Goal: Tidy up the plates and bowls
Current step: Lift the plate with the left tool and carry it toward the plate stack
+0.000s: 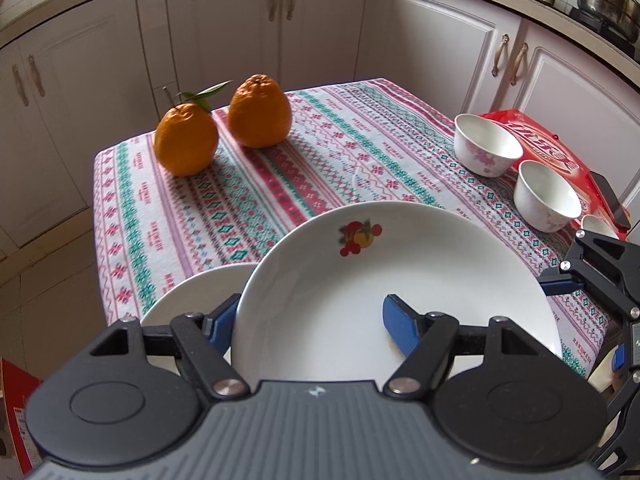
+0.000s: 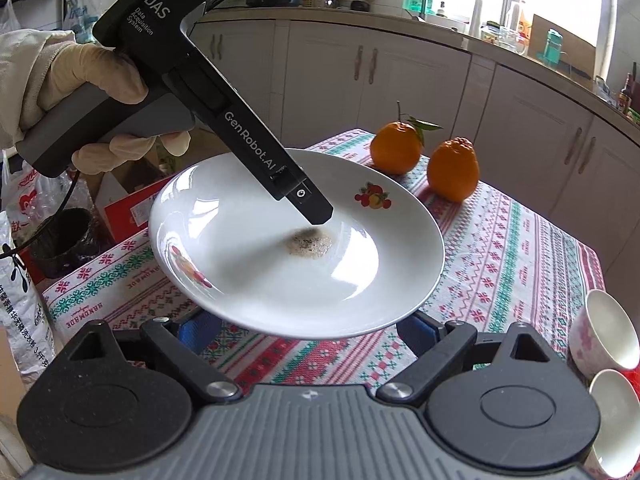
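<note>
A white plate with a fruit print (image 1: 360, 280) is tilted and lifted above the table; it also shows in the right wrist view (image 2: 280, 248), with a brown stain at its centre. My left gripper (image 1: 308, 326) straddles its near rim, one blue pad (image 1: 400, 328) over the plate and the other (image 1: 222, 322) under it, with a visible gap. A second white plate (image 1: 192, 296) lies below at left. My right gripper (image 2: 308, 330) is open, its pads under the plate's near edge. Two white floral bowls (image 1: 486, 144) (image 1: 546, 196) stand at right.
Two oranges (image 1: 186, 140) (image 1: 260, 112) sit at the far end of the patterned tablecloth (image 1: 320, 152). A red box (image 1: 540, 140) with a phone (image 1: 610, 200) lies under the bowls. Kitchen cabinets (image 1: 240, 20) surround the table. Bags and boxes stand at left (image 2: 24, 280).
</note>
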Motion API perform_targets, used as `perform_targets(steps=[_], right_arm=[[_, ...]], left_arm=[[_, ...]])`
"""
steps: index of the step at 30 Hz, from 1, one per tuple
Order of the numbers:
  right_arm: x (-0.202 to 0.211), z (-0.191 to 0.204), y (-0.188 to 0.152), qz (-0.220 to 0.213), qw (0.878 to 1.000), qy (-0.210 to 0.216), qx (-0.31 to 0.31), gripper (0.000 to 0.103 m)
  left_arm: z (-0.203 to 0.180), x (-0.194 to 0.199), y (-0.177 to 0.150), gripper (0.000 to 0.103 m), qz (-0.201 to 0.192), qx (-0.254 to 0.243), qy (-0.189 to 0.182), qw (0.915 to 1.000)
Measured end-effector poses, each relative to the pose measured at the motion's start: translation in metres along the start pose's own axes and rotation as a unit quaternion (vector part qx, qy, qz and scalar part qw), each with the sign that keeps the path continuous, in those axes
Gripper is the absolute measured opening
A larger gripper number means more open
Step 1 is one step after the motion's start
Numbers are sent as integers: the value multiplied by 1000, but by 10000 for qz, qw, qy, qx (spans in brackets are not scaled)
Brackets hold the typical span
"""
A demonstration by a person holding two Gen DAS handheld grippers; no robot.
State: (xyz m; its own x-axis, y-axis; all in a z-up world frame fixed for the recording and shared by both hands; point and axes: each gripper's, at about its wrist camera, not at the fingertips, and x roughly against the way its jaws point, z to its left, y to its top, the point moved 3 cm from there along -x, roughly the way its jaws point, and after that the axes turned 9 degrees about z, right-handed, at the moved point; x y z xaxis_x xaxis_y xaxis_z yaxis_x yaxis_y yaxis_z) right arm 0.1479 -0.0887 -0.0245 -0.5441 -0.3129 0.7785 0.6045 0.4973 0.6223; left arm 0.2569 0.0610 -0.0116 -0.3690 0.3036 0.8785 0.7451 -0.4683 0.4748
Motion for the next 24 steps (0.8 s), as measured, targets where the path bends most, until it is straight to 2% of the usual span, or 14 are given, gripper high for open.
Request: perform_targets(steps=[24], right_arm=[[-27,28,22,236,9985,36,486,96]], left_arm=[[48,-11,-37,74,34,540,-71,9985]])
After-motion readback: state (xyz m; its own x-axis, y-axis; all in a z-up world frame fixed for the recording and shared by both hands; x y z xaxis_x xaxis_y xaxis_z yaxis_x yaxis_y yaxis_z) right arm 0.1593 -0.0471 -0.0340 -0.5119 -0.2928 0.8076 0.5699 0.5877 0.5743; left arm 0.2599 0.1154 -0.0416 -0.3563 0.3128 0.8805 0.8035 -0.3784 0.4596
